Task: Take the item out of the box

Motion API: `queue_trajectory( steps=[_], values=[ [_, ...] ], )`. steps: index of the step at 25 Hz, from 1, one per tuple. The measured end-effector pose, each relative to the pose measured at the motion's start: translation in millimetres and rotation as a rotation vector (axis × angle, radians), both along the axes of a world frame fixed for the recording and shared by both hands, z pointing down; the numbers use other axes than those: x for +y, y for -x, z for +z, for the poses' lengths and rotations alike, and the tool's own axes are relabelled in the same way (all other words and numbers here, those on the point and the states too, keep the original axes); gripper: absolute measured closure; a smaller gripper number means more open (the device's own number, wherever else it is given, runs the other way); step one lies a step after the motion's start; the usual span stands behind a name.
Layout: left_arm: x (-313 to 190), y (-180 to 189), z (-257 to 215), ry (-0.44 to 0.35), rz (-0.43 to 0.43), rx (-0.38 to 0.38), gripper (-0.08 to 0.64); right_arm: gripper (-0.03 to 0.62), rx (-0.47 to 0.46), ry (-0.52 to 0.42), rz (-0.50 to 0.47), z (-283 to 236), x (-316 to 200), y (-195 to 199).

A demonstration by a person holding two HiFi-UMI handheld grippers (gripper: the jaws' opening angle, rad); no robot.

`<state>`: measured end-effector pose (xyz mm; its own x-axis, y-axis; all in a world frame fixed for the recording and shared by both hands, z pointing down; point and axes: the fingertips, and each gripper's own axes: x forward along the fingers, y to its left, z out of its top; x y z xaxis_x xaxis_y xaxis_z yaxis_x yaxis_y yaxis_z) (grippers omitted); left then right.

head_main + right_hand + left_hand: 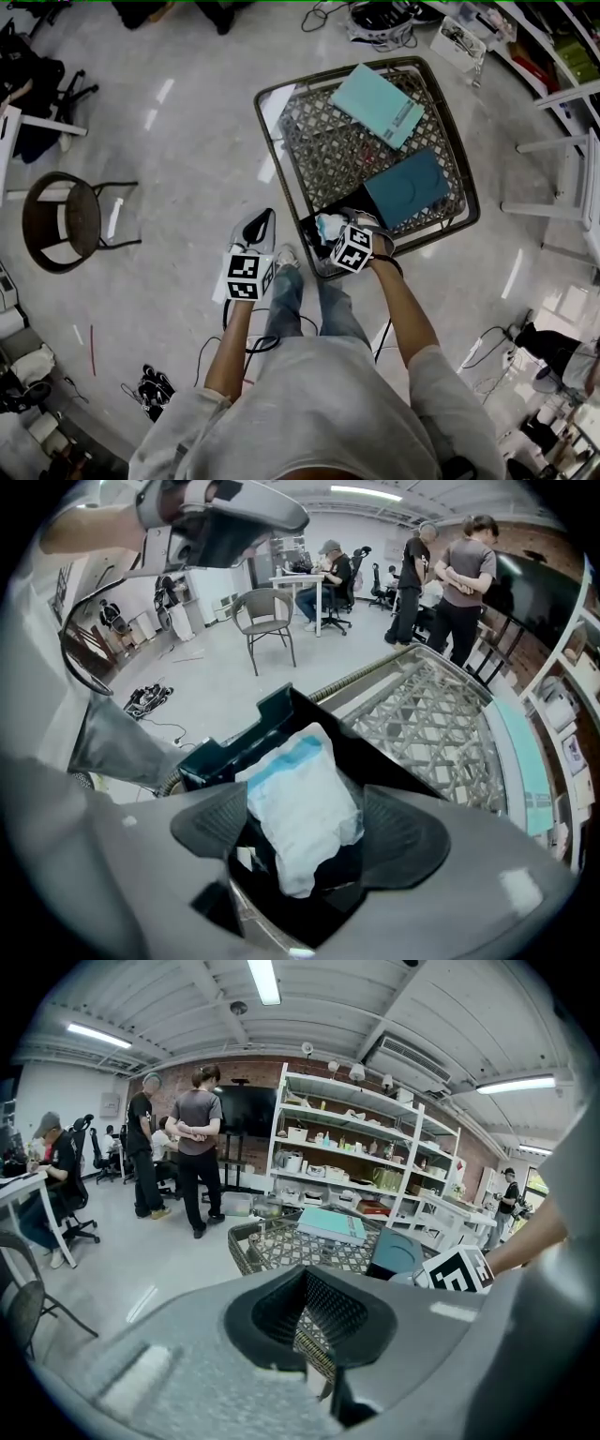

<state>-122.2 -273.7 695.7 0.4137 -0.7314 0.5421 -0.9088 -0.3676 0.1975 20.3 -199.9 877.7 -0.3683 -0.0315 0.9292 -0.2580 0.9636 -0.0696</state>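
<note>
Right claw (307, 836) wide apart, straddling the white-and-blue packet (300, 803). The packet lies in the open black box (246, 735) at the near corner of the lattice counter (328, 150); pads not pressing it. Left claw (314, 1312) slightly parted, empty, clear of the box.

Risks: pinch only the slack film and the packet slips out. Snag a box wall and you drag the unsteadied box off the corner.
</note>
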Motion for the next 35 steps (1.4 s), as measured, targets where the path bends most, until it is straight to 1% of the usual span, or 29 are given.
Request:
queue_trajectory(
  steps=[5, 12, 21, 24, 26, 29, 32, 35],
  values=[
    [-2, 6, 0, 0.002, -0.007, -0.003, 0.557, 0.224, 0.015, 0.017, -0.007, 8, -2, 0],
    [0, 5, 0, 0.008, -0.008, -0.002, 0.557, 0.229, 0.016, 0.043, 0.022, 12, -2, 0],
    [2, 9, -1, 0.004, -0.015, -0.002, 0.557, 0.313, 0.001, 0.066, 0.008, 8, 9, 4],
    [4, 10, -2, 0.003, -0.016, -0.002, 0.557, 0.358, -0.001, 0.07, 0.001, 7, 12, 6],
    [5, 9, -2, 0.002, -0.015, -0.001, 0.557, 0.374, 0.001, 0.061, 0.0, 7, 13, 5],
    [7, 8, -4, -0.001, -0.01, 0.001, 0.557, 0.387, -0.003, 0.021, -0.003, 4, 12, 5],
    [6, 9, -6, -0.005, -0.009, -0.001, 0.557, 0.391, -0.029, -0.017, 0.021, -8, 6, 5],
    [5, 6, -10, -0.013, -0.004, -0.002, 0.557, 0.391, -0.049, -0.081, 0.059, -22, -2, -2]
  ],
)
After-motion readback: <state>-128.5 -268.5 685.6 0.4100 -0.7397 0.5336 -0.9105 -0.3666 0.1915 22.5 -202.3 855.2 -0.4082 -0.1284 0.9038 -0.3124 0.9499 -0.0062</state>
